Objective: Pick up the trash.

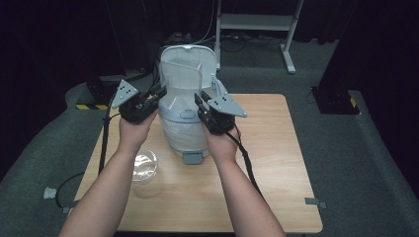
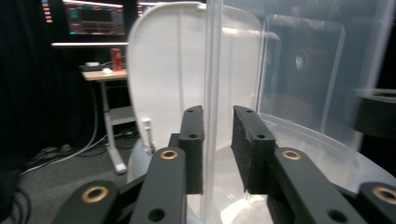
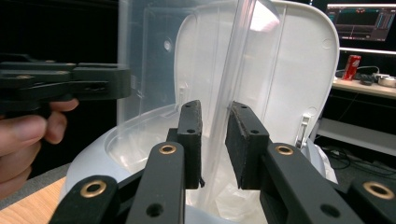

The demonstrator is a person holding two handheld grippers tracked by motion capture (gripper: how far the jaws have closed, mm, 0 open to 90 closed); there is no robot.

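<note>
Both sets of jaws sit apart, straddling the side edges of the clear inner bin (image 1: 181, 74): left gripper (image 2: 218, 140), right gripper (image 3: 214, 140). It's halfway out of the white pail (image 1: 185, 129), so lifting clear looks left.

White bin (image 1: 185, 126), clear insert (image 1: 182, 74)

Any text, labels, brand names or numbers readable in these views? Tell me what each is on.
No text reads clearly in any view.
Red can on the far desk: printing too small and blurred to read.
Monitor behind it: lines of display text, too small to read.
White bin and its clear insert, which both grippers straddle: no label visible.
Clear cup on the table: no markings.
</note>
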